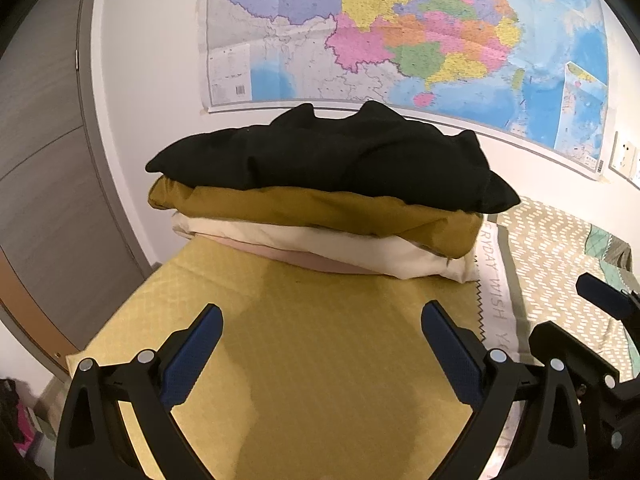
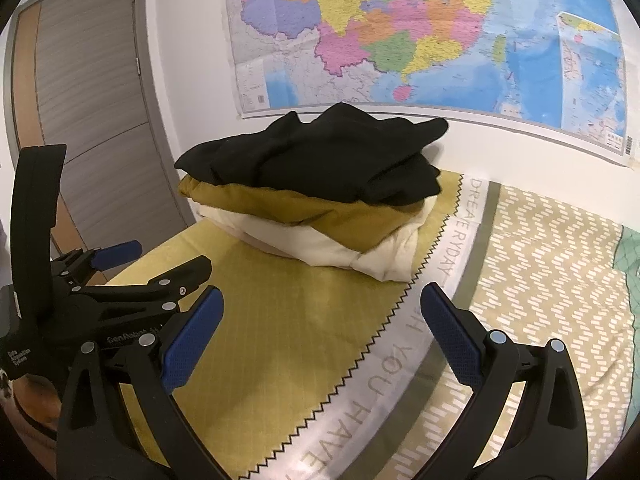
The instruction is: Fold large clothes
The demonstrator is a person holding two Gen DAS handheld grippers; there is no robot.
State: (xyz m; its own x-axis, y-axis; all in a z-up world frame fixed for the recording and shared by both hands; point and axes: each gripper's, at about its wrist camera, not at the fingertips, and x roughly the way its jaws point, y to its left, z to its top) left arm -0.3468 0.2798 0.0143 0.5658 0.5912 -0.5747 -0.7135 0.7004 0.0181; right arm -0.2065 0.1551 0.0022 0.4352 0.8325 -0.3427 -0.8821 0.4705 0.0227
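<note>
Looking straight ahead, we've got the stack of clothes [image 1: 320,196] sitting dead in front of both tongs, at the far end of the bed [image 1: 320,360] against the wall under the map [image 1: 400,32]. Black garment [image 2: 316,160] is on top, then a mustard one [image 2: 304,216], then a cream one [image 2: 320,248] — the pile's long axis runs left to right across our view.

Our left gripper [image 1: 322,344] has its jaws wide apart, holding nothing. Same for our right gripper [image 2: 322,324], spread and empty.

From the left wrist view the pile is centred; from the right one it sits a bit left of centre. So we'd guess the left hand is slightly better lined up — both are near, neither is touching cloth.
</note>
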